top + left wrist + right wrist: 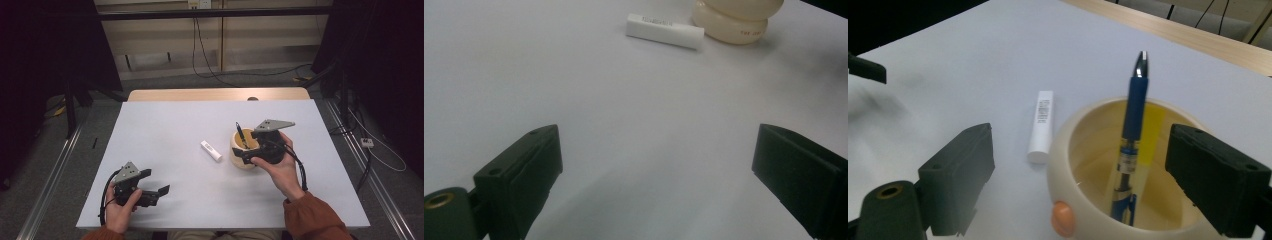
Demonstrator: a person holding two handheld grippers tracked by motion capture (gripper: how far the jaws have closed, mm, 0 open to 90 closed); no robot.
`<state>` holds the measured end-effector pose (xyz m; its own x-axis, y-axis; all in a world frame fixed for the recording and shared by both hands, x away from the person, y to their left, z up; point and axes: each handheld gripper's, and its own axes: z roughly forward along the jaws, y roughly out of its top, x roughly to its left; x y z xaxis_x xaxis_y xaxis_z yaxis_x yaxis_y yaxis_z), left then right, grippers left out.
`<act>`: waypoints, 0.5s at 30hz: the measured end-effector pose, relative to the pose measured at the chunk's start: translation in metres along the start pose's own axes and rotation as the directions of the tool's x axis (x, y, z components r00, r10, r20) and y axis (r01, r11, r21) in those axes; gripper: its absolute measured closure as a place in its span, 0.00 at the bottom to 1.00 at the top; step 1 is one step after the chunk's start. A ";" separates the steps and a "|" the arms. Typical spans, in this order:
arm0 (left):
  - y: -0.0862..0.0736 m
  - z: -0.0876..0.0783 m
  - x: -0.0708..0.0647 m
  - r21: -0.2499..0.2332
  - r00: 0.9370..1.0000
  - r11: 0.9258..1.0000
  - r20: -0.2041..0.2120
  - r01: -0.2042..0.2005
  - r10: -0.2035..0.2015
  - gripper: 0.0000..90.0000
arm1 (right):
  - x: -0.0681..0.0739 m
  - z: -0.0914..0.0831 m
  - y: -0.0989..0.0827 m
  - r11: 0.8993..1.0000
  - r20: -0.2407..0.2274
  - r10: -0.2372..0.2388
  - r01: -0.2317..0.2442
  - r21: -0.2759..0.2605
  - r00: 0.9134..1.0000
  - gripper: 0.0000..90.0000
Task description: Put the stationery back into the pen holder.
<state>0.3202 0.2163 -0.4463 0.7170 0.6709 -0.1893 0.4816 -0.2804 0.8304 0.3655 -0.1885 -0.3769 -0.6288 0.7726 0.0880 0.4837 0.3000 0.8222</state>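
**Pen upright in cup, both tongs wide and empty**

On the white bench (165, 150), right of centre, sits one cream cup (243, 156). One blue pen (240, 134) stands in it, long axis near vertical with a slight tilt, metal tip end up and lower end on the cup floor. From the right gripper view the pen (1131, 150) leans against the far inner wall beside a yellow strip (1152, 132), and an orange knob (1063, 218) shows on the outer wall of the cup (1073, 165).

One white tube (211, 151) lies flat just left of the cup, apart from it, long axis running diagonally from far-left to near-right in the high view. In the left gripper view the tube (665, 30) lies near the base of the cup (736, 20).

Right tongs (245, 155) are at the cup's near side, jaws spread wide either side of the rim, gripping nothing; whether they touch the cup cannot be told. The right hand (280, 167) wraps the body from behind, forearm in an orange sleeve (312, 217) coming from the bottom right.

Left tongs (160, 192) sit low at the near-left of the bench, well apart from the objects, jaws wide and empty, pointing right. The left hand (120, 207) grips the handle.
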 end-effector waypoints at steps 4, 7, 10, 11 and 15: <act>0.000 0.000 0.000 0.004 1.000 1.000 0.001 0.000 0.000 0.07 | 0.011 0.003 0.004 0.999 -0.024 -0.035 0.035 0.010 0.999 0.14; 0.000 0.000 0.000 0.002 1.000 1.000 0.000 -0.002 0.002 0.07 | 0.020 0.008 0.009 0.998 -0.043 -0.051 0.052 0.024 0.998 0.15; 0.000 0.000 0.000 -0.002 1.000 1.000 0.001 0.000 0.000 0.07 | 0.027 0.015 0.014 0.997 -0.068 -0.053 0.057 0.053 0.996 0.17; 0.000 0.000 0.000 -0.004 1.000 1.000 0.003 0.001 -0.001 0.07 | 0.029 0.018 0.016 0.996 -0.086 -0.047 0.053 0.072 0.995 0.17; 0.000 0.000 0.000 0.000 1.000 1.000 0.003 -0.001 0.001 0.07 | 0.038 0.031 0.021 0.993 -0.118 -0.049 0.061 0.104 0.992 0.22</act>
<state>0.3205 0.2165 -0.4461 0.7189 0.6686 -0.1900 0.4809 -0.2810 0.8306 0.3710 -0.1355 -0.3734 -0.7193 0.6854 0.1137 0.5048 0.4032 0.7633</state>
